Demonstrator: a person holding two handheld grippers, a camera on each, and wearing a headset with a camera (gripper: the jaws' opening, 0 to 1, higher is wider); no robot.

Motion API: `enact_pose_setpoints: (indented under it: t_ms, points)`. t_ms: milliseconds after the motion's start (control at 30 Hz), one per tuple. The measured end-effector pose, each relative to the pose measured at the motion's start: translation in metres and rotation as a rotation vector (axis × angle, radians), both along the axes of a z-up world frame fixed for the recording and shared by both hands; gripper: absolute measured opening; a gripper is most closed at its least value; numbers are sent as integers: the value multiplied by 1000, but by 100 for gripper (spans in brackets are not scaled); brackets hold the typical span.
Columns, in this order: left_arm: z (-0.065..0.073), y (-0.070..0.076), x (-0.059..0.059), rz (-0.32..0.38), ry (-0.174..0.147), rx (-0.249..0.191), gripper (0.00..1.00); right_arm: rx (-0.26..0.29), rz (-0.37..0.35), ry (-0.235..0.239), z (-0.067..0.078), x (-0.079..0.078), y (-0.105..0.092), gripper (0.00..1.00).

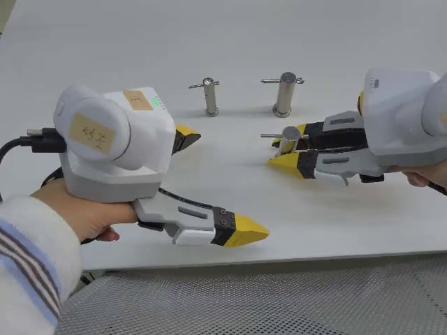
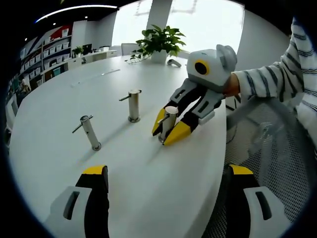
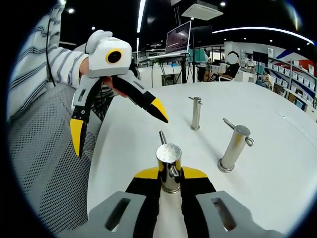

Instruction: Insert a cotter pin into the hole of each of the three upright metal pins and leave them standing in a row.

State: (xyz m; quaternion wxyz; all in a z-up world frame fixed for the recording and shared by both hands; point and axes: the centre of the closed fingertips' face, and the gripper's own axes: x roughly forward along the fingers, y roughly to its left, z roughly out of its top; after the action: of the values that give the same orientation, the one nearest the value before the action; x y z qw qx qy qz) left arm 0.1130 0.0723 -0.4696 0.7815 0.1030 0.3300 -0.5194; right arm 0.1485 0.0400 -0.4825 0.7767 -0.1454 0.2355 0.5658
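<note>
Right gripper view: right claw [image 3: 171,174] clamps the upright metal pin [image 3: 169,163]; left claw [image 2: 167,171] gapes wide.

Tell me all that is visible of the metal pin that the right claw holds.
The metal pin is a short, shiny silver cylinder with a flat round top. It stands upright on the white table, gripped between the yellow-tipped jaws of the right claw. A thin cotter pin passes through it near the top.
</note>
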Motion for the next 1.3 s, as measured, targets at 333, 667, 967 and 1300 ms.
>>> enact_pose_setpoints:
  t_ms: [333, 667, 967, 1300]
  points:
    - [0, 1, 0, 16, 2, 15, 99, -5, 1, -37, -1, 0, -2, 9]
    - [-1, 3, -2, 22, 14, 27, 99, 0, 10, -60, 14, 10, -12, 8]
    - [5, 6, 1, 34, 3, 29, 99, 13, -28, -63, 26, 36, -53, 9]
    - [0, 13, 2, 58, 24, 54, 99, -22, -60, -56, 19, 55, -90, 9]
